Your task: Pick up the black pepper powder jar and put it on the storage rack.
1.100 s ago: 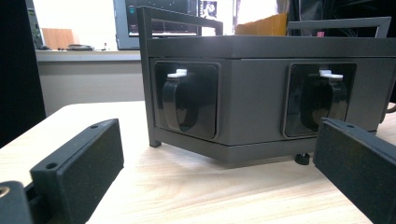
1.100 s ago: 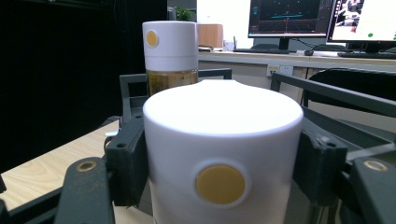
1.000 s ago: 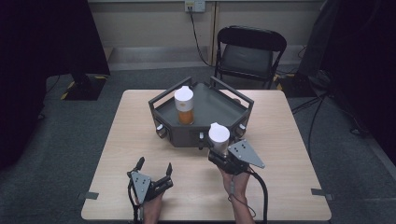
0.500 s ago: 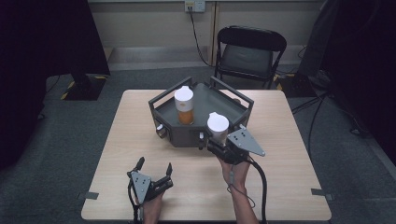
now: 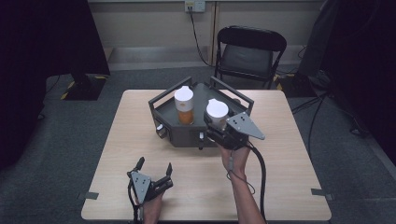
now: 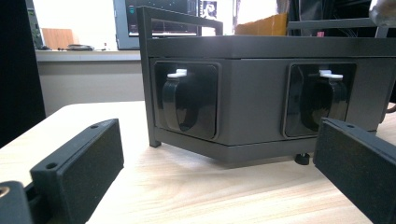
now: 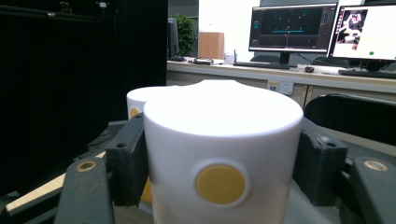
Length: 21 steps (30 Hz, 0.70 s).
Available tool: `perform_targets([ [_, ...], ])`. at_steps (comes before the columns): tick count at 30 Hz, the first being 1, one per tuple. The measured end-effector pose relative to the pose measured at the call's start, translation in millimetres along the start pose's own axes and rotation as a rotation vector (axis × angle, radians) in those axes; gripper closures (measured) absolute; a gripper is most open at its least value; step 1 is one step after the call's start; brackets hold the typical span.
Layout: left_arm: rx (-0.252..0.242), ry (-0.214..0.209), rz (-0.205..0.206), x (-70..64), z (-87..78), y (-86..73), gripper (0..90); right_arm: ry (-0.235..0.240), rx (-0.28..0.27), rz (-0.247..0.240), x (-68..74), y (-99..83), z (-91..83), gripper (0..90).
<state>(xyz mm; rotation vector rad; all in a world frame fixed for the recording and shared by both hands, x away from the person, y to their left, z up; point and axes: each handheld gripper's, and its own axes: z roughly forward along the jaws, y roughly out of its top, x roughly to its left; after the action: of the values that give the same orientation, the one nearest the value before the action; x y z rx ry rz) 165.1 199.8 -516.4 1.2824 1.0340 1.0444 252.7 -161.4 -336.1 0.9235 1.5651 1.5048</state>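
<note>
A dark three-sided rack [image 5: 179, 132] stands at the table's middle. In it is a bottle of orange liquid [image 5: 184, 105] with a white cap. My right gripper [image 5: 217, 123] is shut on a second white-capped bottle [image 5: 217, 111] over the rack's right front part; whether that bottle rests on the rack is unclear. In the right gripper view both jaws press the sides of the white cap [image 7: 222, 154], which has a yellow dot, and the other bottle [image 7: 136, 105] stands behind it. My left gripper [image 5: 154, 169] is open near the table's front left, facing the rack's front [image 6: 252, 93].
Two black clips with white tabs, one [image 6: 181, 100] and the other [image 6: 322, 99], sit in recesses on the rack's front face. A black folding chair [image 5: 250, 51] stands behind the wooden table [image 5: 285, 182]. Monitors on a desk [image 7: 289, 32] are far off.
My right gripper has carried the white-capped bottle away from me and up, from in front of the rack to over its right front part. The left gripper has stayed put.
</note>
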Motion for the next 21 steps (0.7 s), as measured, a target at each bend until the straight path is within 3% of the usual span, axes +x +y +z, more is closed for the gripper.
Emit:
perform_targets([
  [21,0.0,-0.001,0.001,0.3,0.0,0.0,1.3,-0.046,0.012,-0.012,0.5,13.6,43.2,30.2],
])
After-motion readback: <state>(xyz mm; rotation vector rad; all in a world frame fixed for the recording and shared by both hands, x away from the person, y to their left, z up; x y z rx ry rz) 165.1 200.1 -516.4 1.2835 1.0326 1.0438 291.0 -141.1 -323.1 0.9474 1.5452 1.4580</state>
